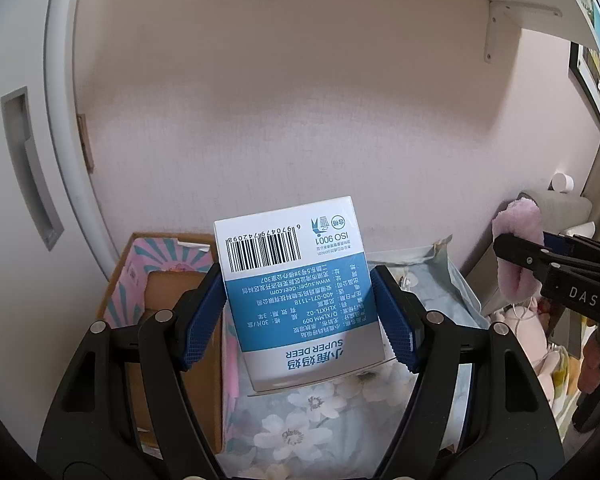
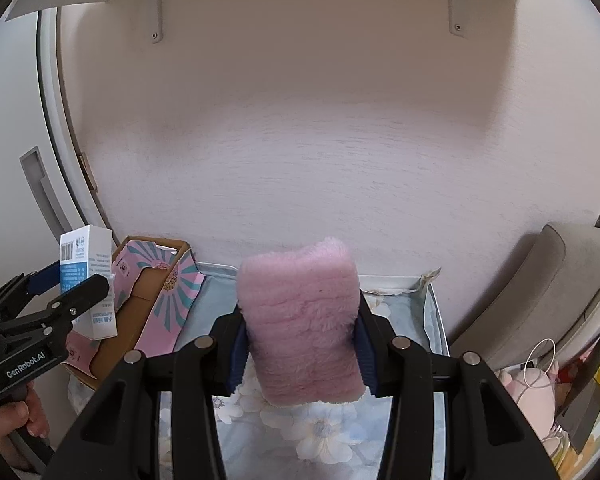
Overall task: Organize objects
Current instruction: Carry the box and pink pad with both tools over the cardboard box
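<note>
The white-and-blue carton (image 1: 296,292) is clamped between the pads of the left gripper (image 1: 300,316), its long axis running forward along the fingers, while the folded pink fleece (image 2: 300,328) is pinched the same way in the right gripper (image 2: 300,344). Just below and ahead of both grippers the floral-lined storage box (image 2: 436,320) is seen, with the open cardboard box (image 1: 116,280) touching it on the left-gripper side. The cardboard box is judged nearer the left gripper, so the carton would be lowered forward and leftward.
</note>
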{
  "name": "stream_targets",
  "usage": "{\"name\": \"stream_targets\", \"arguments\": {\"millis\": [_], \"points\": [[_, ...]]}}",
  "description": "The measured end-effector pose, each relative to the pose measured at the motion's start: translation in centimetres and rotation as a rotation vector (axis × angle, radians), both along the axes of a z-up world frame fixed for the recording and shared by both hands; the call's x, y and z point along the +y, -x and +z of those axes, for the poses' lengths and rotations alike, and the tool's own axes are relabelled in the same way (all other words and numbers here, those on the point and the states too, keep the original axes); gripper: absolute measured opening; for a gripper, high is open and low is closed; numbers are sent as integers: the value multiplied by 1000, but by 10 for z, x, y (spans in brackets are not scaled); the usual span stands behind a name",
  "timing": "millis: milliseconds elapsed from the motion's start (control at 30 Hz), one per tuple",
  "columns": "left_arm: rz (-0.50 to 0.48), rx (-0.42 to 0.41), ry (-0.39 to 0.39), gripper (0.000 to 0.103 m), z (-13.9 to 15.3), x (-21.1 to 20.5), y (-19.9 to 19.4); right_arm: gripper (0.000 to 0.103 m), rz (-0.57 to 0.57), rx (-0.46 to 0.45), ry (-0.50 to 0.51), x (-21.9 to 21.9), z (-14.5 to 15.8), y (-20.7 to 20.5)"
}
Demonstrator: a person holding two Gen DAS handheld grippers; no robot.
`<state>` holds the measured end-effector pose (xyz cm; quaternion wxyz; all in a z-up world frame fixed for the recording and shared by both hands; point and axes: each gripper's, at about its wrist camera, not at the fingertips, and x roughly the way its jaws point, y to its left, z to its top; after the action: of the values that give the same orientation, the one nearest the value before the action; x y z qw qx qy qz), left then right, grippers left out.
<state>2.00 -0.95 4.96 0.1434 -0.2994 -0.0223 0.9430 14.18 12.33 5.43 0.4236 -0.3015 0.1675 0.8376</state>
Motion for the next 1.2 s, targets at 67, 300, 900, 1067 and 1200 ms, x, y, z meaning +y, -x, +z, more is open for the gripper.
{"name": "stream_targets", "arguments": {"millis": [67, 300, 900, 1067, 1200], "points": [[1, 3, 1, 69, 1, 0, -1, 42, -2, 0, 4, 1, 0, 0], [22, 6, 3, 69, 1, -5, -2, 42, 5, 5, 7, 3, 0, 3], [213, -33, 9, 69, -3, -61, -8, 42, 192, -4, 1, 11, 7, 72], [267, -60, 19, 69, -10, -77, -7, 42, 277, -16, 0, 5, 4, 108], [309, -90, 24, 69, -20, -90, -5, 42, 351, -22, 14, 4, -1, 142]]}}
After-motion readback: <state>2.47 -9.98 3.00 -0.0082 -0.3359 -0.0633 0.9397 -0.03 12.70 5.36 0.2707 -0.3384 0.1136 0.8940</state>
